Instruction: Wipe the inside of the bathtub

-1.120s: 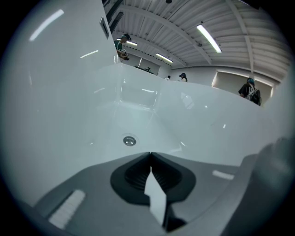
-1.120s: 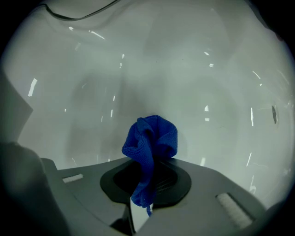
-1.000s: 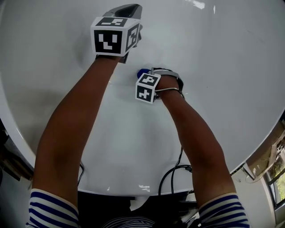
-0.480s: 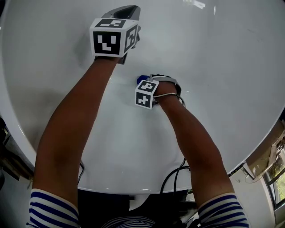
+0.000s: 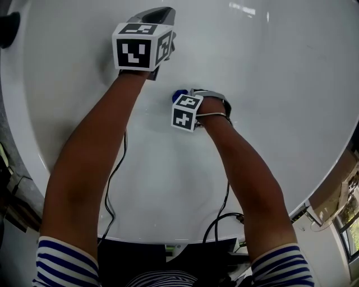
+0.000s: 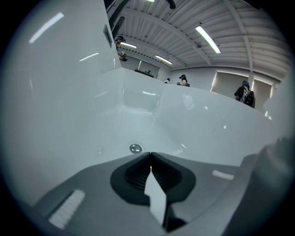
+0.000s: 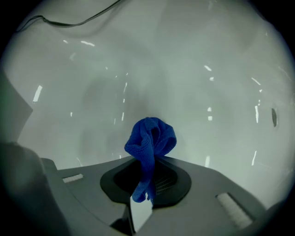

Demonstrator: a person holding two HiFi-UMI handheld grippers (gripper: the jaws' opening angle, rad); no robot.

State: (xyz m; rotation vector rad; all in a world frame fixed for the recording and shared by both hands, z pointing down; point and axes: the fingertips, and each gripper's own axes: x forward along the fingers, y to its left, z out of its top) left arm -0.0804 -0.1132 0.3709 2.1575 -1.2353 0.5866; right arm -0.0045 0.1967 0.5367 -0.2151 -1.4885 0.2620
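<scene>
I look down into a white bathtub [image 5: 280, 73]. My right gripper [image 5: 180, 96] is low in the tub, shut on a small blue cloth [image 5: 179, 93] that bunches out past its jaws; in the right gripper view the blue cloth [image 7: 150, 140] sits against the white tub wall [image 7: 184, 78]. My left gripper [image 5: 164, 12] is held higher and farther out, shut with nothing between its jaws. In the left gripper view the jaws [image 6: 150, 154] meet tip to tip and point along the tub toward a round metal fitting [image 6: 135, 148].
The tub rim [image 5: 33, 162] curves round the near side. Black cables [image 5: 109, 185] hang over the near wall beside my arms. Beyond the rim lie a dark object [image 5: 8, 28] at top left and floor clutter [image 5: 342, 207] at right. People stand far off [image 6: 244, 92].
The right gripper with the cloth shifted slightly down then back up the tub floor. The view widened a little, showing more cable. The left gripper barely moved.
</scene>
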